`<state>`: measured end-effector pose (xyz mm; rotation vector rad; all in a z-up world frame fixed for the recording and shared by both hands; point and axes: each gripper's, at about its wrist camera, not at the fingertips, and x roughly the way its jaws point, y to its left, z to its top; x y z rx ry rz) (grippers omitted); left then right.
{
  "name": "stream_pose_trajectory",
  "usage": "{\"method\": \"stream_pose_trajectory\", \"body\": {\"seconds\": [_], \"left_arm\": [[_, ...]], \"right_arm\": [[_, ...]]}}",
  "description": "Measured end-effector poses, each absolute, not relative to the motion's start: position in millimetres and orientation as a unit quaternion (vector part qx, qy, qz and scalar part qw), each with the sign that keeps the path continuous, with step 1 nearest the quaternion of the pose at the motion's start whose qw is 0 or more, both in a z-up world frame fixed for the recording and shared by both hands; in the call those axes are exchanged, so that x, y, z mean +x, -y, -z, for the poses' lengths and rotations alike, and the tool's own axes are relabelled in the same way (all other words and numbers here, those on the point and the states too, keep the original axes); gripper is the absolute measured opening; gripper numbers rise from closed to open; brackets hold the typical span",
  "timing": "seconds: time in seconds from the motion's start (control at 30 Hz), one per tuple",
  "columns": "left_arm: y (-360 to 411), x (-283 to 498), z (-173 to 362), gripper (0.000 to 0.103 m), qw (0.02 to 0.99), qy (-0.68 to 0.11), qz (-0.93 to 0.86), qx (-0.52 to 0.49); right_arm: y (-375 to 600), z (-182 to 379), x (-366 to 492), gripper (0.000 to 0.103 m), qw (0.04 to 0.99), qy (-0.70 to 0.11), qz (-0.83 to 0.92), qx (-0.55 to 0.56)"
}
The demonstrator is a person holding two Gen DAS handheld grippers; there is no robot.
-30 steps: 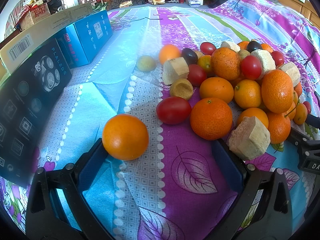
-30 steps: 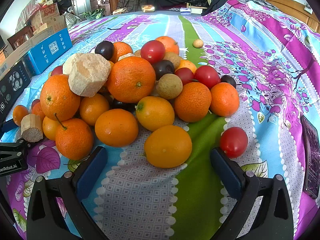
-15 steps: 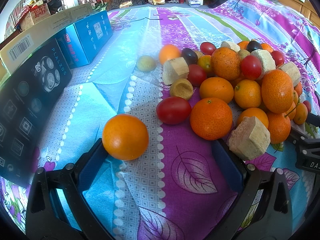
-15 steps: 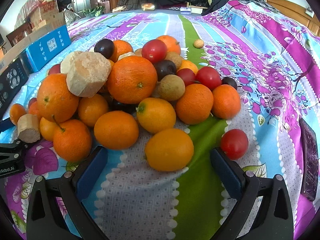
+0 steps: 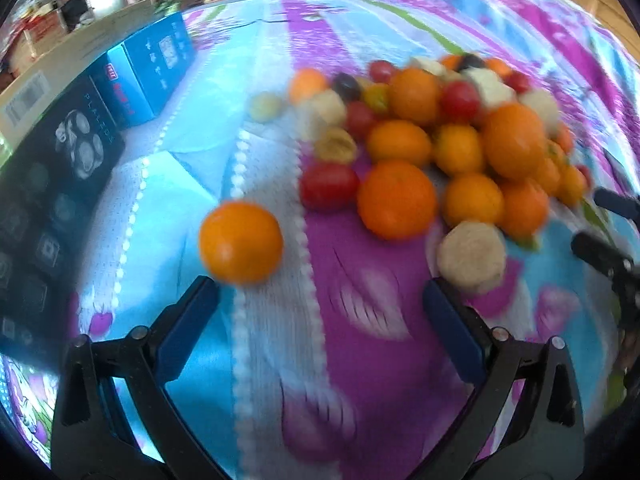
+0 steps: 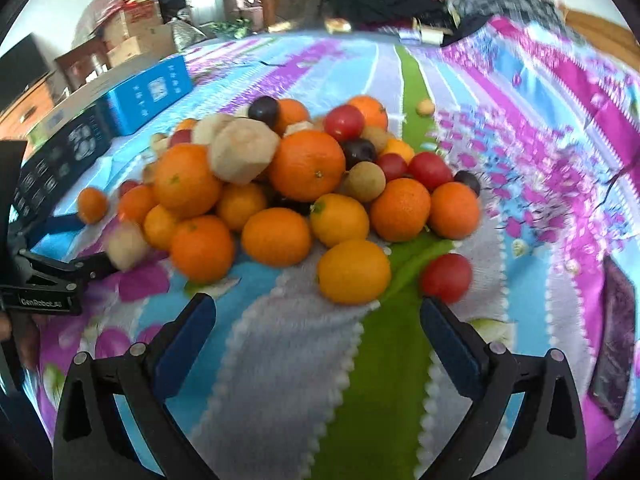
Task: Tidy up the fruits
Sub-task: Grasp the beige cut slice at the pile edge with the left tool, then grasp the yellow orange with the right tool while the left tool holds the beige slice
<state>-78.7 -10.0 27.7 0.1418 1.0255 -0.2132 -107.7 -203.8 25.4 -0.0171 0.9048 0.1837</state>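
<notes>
Both cameras are now blurring as the left gripper (image 5: 320, 300) and right gripper (image 6: 316, 312), jaws spread and empty, are pulling back from the fruit pile (image 6: 304, 184) on the bedspread (image 6: 400, 380); sorting is barely starting

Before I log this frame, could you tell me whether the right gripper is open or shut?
Open: the right gripper has its jaws spread wide with only cloth between them, nothing held.

Floral bedspread (image 6: 520, 128), stacked cardboard boxes (image 6: 136, 36), dark television (image 6: 22, 70), daylight
</notes>
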Motion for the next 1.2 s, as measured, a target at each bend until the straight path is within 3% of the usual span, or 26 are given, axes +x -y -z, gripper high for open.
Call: {"method": "stream_pose_trajectory", "body": {"seconds": [0.03, 0.1, 0.17, 0.27, 0.33, 0.4, 0.47, 0.57, 0.67, 0.73, 0.77, 1.2], "left_arm": [[8.1, -85.1, -29.1, 0.1, 0.866, -0.485, 0.107, 0.064], [7.2, -98.2, -36.0, 0.083, 0.869, -0.475, 0.124, 0.058], [6.4, -105.2, -44.2, 0.077, 0.867, -0.472, 0.157, 0.026], [15.3, -104.3, -55.5, 0.077, 0.869, -0.454, 0.195, -0.011], [29.3, -99.6, -55.2, 0.077, 0.867, -0.453, 0.206, -0.003], [43.7, -92.2, -48.6, 0.069, 0.864, -0.458, 0.211, 0.015], [53.1, -86.1, -38.5, 0.059, 0.853, -0.475, 0.217, 0.014], [61.3, -83.7, -35.8, 0.058, 0.859, -0.466, 0.211, 0.023], [59.4, -82.5, -35.7, 0.034, 0.858, -0.465, 0.217, 0.015], [58.5, -83.4, -36.9, 0.033, 0.859, -0.462, 0.219, 0.014], [58.7, -85.8, -37.9, 0.033, 0.861, -0.46, 0.216, 0.021], [48.8, -94.1, -45.4, 0.033, 0.869, -0.446, 0.213, 0.011]], "right_arm": [[205.8, -27.1, -114.8, 0.103, 0.896, -0.435, -0.094, -0.003], [206.4, -28.3, -128.9, 0.103, 0.893, -0.439, -0.101, -0.001], [204.1, -30.9, -141.7, 0.099, 0.892, -0.438, -0.111, -0.007], [200.6, -36.6, -154.9, 0.092, 0.892, -0.435, -0.124, -0.004], [199.5, -43.1, -160.2, 0.081, 0.894, -0.428, -0.135, 0.007], [198.7, -47.2, -161.8, 0.072, 0.894, -0.425, -0.144, 0.015], [199.7, -49.6, -160.7, 0.07, 0.892, -0.426, -0.148, 0.027], [207.2, -54.4, -157.6, 0.07, 0.896, -0.421, -0.141, 0.033], [223.0, -59.1, -150.4, 0.068, 0.9, -0.414, -0.129, 0.044], [235.7, -60.3, -142.4, 0.051, 0.901, -0.413, -0.12, 0.049], [245.1, -60.3, -136.5, 0.048, 0.901, -0.415, -0.113, 0.056], [285.0, -47.3, -126.4, 0.042, 0.901, -0.426, -0.072, 0.042]]}}
